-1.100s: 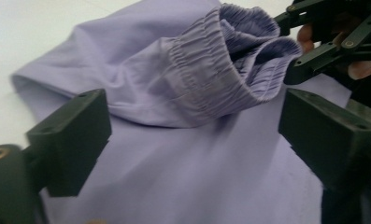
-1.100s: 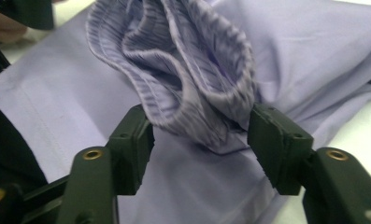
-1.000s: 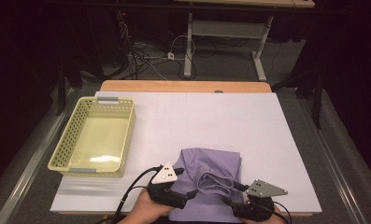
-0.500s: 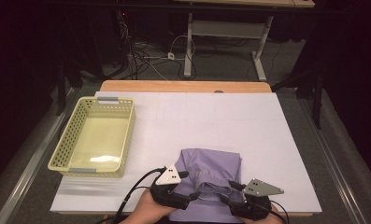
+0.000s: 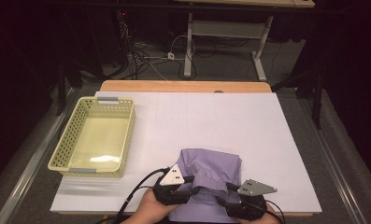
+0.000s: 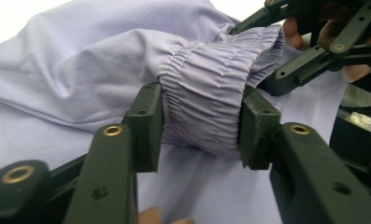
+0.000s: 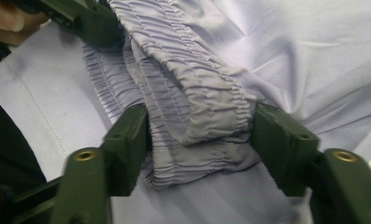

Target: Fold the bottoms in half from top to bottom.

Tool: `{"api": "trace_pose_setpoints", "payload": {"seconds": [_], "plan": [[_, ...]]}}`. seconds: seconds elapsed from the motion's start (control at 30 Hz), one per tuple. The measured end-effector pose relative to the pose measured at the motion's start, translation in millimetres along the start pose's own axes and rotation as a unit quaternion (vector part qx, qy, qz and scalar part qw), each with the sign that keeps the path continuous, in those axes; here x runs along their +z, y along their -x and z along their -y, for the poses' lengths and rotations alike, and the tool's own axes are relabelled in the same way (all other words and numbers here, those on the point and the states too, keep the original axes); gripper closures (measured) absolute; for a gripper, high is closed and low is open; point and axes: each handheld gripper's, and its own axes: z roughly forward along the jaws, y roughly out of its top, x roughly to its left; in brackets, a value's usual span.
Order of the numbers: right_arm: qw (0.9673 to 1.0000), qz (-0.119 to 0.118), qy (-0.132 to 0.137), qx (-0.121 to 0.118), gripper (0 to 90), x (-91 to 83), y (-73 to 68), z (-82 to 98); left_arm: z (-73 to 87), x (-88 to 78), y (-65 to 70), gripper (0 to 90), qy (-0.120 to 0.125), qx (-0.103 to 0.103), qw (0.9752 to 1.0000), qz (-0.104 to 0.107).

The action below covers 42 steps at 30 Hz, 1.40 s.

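Observation:
A lavender garment (image 5: 212, 164) lies bunched on the white table (image 5: 248, 121) near its front edge. Its gathered elastic band (image 6: 206, 93) is lifted between the two grippers. My left gripper (image 6: 202, 126) has just been closing, and its pads now press the band from both sides. In the high view the left gripper (image 5: 195, 184) sits at the garment's near left. My right gripper (image 7: 202, 140) has closed a little and pinches a folded stretch of the same band (image 7: 197, 107). From above, the right gripper (image 5: 225, 189) is at the near right.
A pale yellow perforated basket (image 5: 96, 137) stands on the table's left side. A wooden strip (image 5: 183, 86) runs along the far edge. Beyond it are floor cables and a desk frame. White table surface stretches behind and right of the garment.
The left gripper's jaws have come together onto the elastic band. Both hands have stayed almost in place at the garment's near edge.

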Motion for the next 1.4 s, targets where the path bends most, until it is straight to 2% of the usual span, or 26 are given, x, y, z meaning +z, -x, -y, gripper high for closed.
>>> {"api": "trace_pose_setpoints", "payload": {"seconds": [0.13, 0.43, 0.53, 0.63, 0.73, 0.87, 0.93, 1.1, 1.17, 1.27, 1.37, 1.4], "plan": [[0.9999, -0.009, 0.001, -0.007, 54.2, 0.2, -1.5, 1.1, -0.4, -0.8, -0.8, 61.5, 0.0, -0.003, 1.0, -0.003], [0.9996, -0.013, 0.021, -0.01, 57.7, -7.4, -7.0, -2.3, -3.4, -13.1, 4.2, 62.3, 0.009, -0.001, 1.0, -0.003], [0.9994, -0.013, 0.026, -0.017, 57.9, -12.0, -12.7, -2.7, -3.6, -19.9, 9.4, 62.3, 0.005, 0.007, 1.0, -0.003], [0.9991, -0.016, 0.032, -0.022, 57.9, -17.1, -17.7, -1.4, -1.8, -24.9, 14.9, 62.2, -0.004, 0.011, 0.9999, 0.004], [0.999, -0.017, 0.034, -0.024, 57.8, -20.8, -18.7, -0.6, 1.7, -26.3, 18.1, 62.0, -0.023, 0.013, 0.9996, 0.008], [0.9993, -0.024, 0.021, -0.021, 55.8, -17.1, -17.8, 2.1, 8.5, -20.6, 15.0, 61.9, -0.049, 0.009, 0.9986, 0.017], [0.9994, -0.026, 0.014, -0.019, 53.3, -14.2, -17.5, 3.7, 9.6, -20.2, 13.0, 61.8, -0.049, 0.003, 0.9986, 0.022], [0.9993, -0.024, 0.025, -0.013, 42.5, -18.1, -17.1, 0.8, 7.1, -25.7, 12.7, 57.9, -0.035, 0.005, 0.9991, 0.025], [0.9992, -0.022, 0.03, -0.01, 36.5, -22.0, -16.8, -2.8, 6.1, -29.6, 10.7, 54.1, -0.017, 0.004, 0.9993, 0.033], [0.9983, -0.023, 0.052, -0.011, 30.5, -29.1, -17.5, -7.7, 4.3, -37.2, 7.3, 49.3, 0.008, 0.006, 0.9993, 0.036], [0.997, -0.02, 0.074, -0.011, 26.1, -36.2, -17.3, -11.3, 1.0, -46.3, 4.9, 42.5, 0.021, 0.007, 0.9994, 0.026], [0.9966, -0.017, 0.08, -0.008, 24.2, -38.5, -16.3, -12.1, -0.3, -50.1, 4.1, 40.4, 0.026, 0.007, 0.9995, 0.016]]}}
